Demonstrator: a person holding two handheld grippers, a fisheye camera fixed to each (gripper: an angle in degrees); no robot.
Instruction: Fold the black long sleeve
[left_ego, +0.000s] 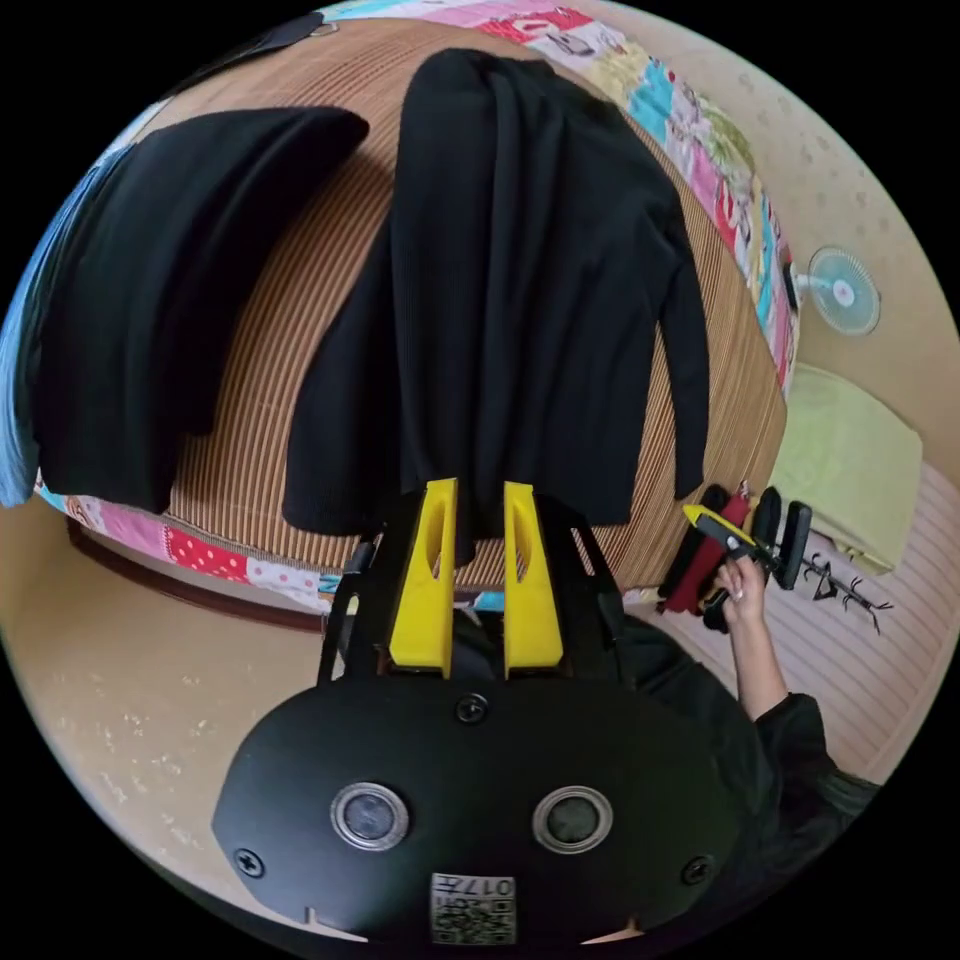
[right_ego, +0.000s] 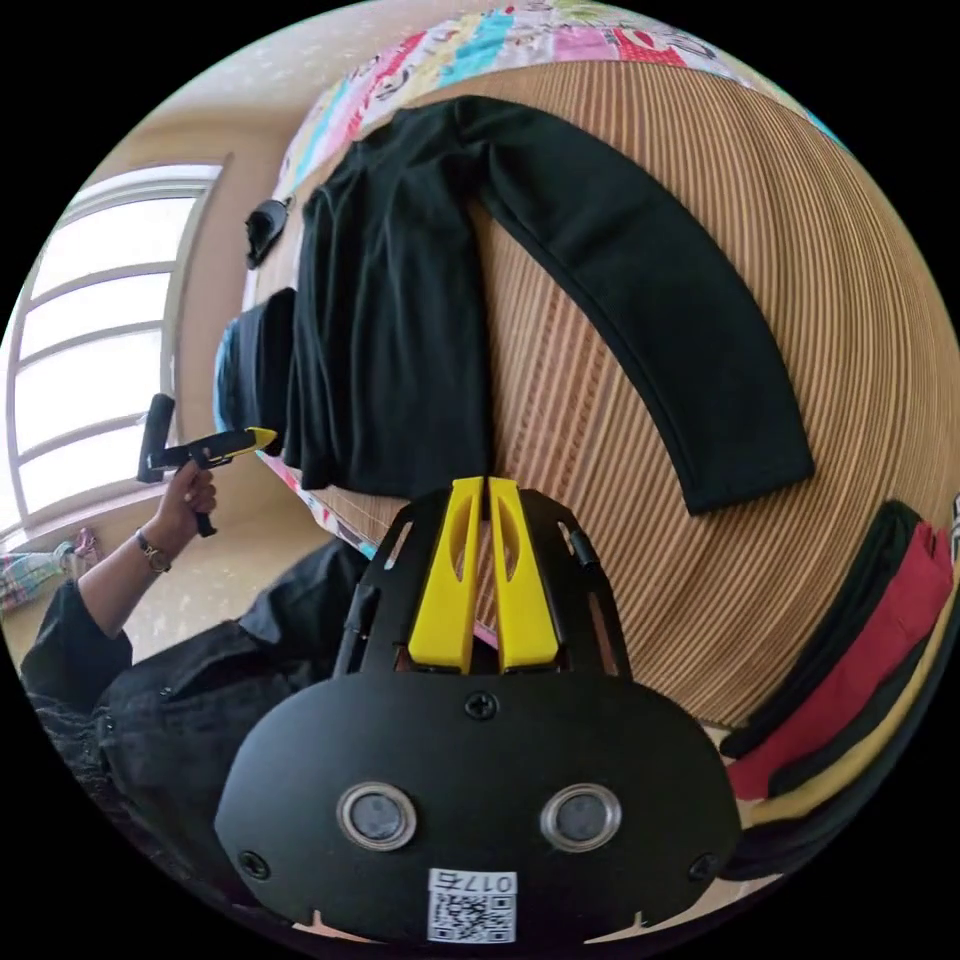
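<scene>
The black shirt (left_ego: 530, 290) is lying on a striped mat (left_ego: 290, 330) on the bed, its body running up the middle of the left gripper view, one sleeve hanging down the right side of the frame. In the right gripper view the shirt (right_ego: 390, 330) is sitting upper left, with one sleeve (right_ego: 650, 300) arcing out toward the right.

The left gripper (left_ego: 478, 500) is hovering at the hem, lower centre, jaws standing a little apart with a fold of hem seeming to sit between them; whether they are pressing on it I cannot tell. The right gripper (right_ego: 478, 495) is sitting with its jaws nearly together and nothing between them, over the mat's near edge just beside the hem.

To do this step well, each gripper probably wants a firm bite on a hem corner, lifting evenly so the cloth is not bunching.

The mat's near edge is running right under the jaws, so there is little room below. Open mat is lying between body and sleeve in the right gripper view. A second dark garment (left_ego: 170, 300) is lying at the left, well apart; stacked clothes (right_ego: 850, 640) are crowding the lower right.
</scene>
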